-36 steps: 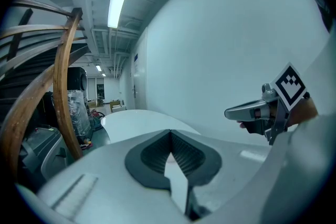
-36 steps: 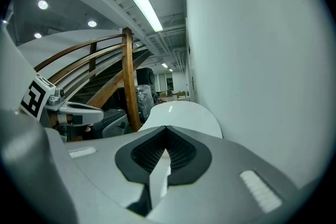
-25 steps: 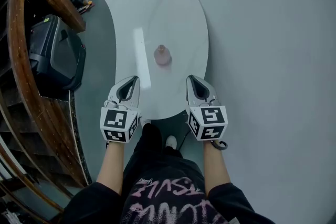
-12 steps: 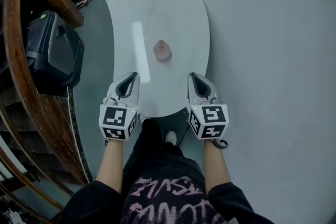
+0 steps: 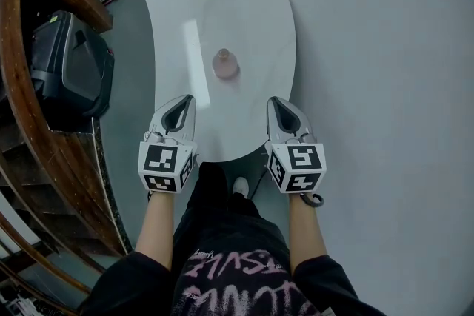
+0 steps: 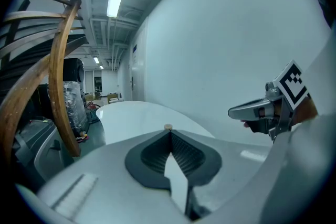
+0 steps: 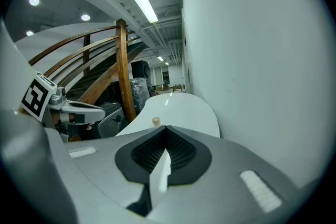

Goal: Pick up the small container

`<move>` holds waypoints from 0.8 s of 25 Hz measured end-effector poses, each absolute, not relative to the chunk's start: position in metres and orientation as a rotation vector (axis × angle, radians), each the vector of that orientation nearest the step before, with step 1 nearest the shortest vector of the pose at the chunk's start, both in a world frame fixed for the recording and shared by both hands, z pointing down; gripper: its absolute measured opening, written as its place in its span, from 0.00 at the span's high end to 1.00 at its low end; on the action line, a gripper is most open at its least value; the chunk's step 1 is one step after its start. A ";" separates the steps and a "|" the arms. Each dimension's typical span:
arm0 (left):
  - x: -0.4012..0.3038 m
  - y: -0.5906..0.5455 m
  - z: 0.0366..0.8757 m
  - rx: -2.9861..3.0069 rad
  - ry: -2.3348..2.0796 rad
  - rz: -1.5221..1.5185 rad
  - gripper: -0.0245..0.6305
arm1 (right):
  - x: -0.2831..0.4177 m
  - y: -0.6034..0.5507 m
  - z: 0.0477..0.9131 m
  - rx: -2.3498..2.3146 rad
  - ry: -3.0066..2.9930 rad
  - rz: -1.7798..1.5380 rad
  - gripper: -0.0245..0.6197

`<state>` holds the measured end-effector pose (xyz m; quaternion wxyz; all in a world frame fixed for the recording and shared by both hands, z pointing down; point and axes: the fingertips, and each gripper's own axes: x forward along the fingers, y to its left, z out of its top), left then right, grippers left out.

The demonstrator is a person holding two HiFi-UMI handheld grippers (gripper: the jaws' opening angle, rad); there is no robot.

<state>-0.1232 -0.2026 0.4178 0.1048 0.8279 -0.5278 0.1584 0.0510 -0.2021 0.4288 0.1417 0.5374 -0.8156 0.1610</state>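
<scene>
The small pinkish narrow-necked container (image 5: 225, 64) is being observed standing upright near the middle of the white kidney-shaped table (image 5: 252, 4), ahead of both grippers and well apart from them. The left gripper (image 5: 185, 103) and right gripper (image 5: 277, 104) are being held at the table's near edge, jaws closed tip to tip, nothing between them. The container is being judged light, rigid and easily toppled; a hold across its wider lower body is being advised.

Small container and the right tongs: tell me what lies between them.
Nothing. The head view shows only bare white tabletop between the small container and the right tongs, whose jaws are shut and empty.
</scene>
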 end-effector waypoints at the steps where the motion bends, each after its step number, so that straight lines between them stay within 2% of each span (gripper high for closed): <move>1: -0.123 -0.204 0.419 2.440 -1.557 0.464 0.96 | 0.052 -0.203 0.430 1.553 -2.353 0.465 0.94; 20: -0.123 -0.215 0.434 2.416 -1.551 0.459 0.96 | 0.054 -0.214 0.444 1.593 -2.335 0.508 0.94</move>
